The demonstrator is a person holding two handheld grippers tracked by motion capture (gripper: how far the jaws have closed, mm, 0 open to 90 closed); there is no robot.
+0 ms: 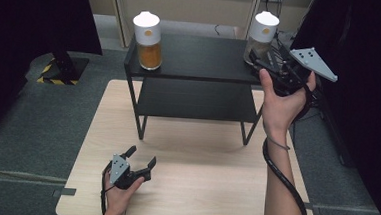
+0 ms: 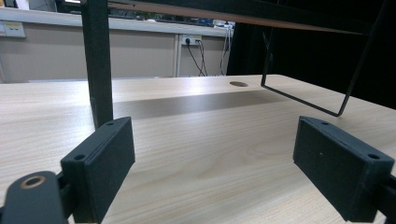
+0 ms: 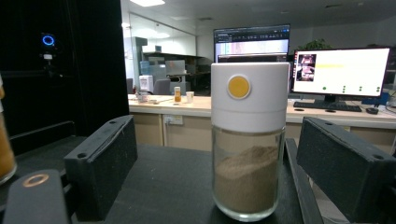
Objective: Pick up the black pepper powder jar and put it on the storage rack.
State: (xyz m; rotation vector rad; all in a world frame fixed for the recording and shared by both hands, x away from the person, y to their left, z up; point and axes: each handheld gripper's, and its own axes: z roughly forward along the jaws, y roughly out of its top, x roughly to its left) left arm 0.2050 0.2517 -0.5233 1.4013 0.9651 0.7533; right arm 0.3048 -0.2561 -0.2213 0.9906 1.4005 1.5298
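Right gripper view: unlabelled jar point(image 3: 247, 140), orange dot on its lid.

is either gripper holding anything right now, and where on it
Nothing is held. The right gripper is open around the jar, jaws apart from it; the left gripper is open.

Two spice jars point(image 1: 147, 40) point(image 1: 261, 36), one shelf rack point(image 1: 196, 68), one table point(image 1: 193, 188), two grippers point(image 1: 140, 160) point(image 1: 255, 59).

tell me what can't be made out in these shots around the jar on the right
- Right jar: its foot is cut by the bottom edge of the right gripper view; in the high view the right gripper covers its lower part.
- Left jar: cropped by the left edge of the right gripper view.
- Monitor text: too small to read.
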